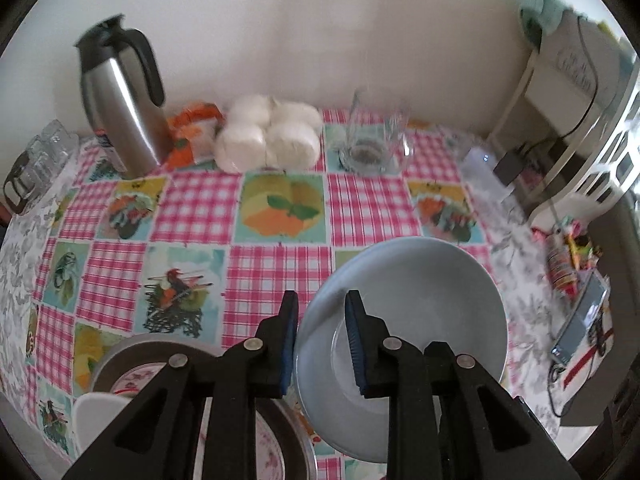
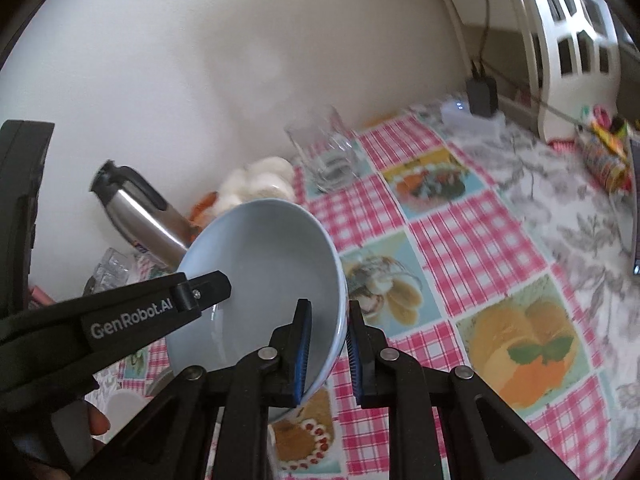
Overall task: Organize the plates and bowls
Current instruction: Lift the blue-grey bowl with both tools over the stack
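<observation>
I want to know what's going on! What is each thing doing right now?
Blue bowl: tilted, gripped on opposite rims by both claws.
Left claw: shut on the bowl's rim.
Right claw: shut on the bowl's rim.
Thermos jug: upright, lid on.
Glass: upright.

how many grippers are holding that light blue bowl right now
2. The left gripper pinches one side of the light blue bowl's rim; the right gripper pinches the opposite side. The bowl looks doubled, so a second may sit nested beneath.
</observation>
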A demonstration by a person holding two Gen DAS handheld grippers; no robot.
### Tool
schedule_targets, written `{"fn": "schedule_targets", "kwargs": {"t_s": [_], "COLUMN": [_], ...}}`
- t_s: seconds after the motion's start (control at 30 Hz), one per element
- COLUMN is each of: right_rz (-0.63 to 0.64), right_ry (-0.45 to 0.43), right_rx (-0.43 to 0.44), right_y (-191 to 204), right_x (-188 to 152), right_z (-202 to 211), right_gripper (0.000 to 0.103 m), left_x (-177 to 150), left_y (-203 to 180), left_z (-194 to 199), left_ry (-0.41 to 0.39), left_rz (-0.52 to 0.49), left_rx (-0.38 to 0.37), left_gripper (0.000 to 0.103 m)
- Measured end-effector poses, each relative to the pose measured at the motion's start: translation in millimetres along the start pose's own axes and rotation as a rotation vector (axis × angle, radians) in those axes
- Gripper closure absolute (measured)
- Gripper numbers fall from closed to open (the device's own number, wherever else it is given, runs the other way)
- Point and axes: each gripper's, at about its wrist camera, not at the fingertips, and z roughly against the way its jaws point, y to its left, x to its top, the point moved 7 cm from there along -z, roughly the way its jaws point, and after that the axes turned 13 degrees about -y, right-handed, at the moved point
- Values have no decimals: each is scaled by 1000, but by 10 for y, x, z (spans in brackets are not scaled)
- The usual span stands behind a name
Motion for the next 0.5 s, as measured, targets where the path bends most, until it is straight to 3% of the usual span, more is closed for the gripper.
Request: {"fn": "schedule_targets", "kwargs": {"t_s": [0.23, 0.5], "right_rz": [65, 149], "right_ry": [-50, -42], "right_rx": [49, 100], "right_y": [351, 747], "right_x": [120, 24], "right_z": [341, 547], "right_gripper": [85, 85], "left_x": [52, -60], "left_y": [263, 674], "left_z": [434, 773], "left_ry": [-94, -146], "left_rz": [63, 172], "left_rx": [-7, -23], "left_gripper": [78, 78]}}
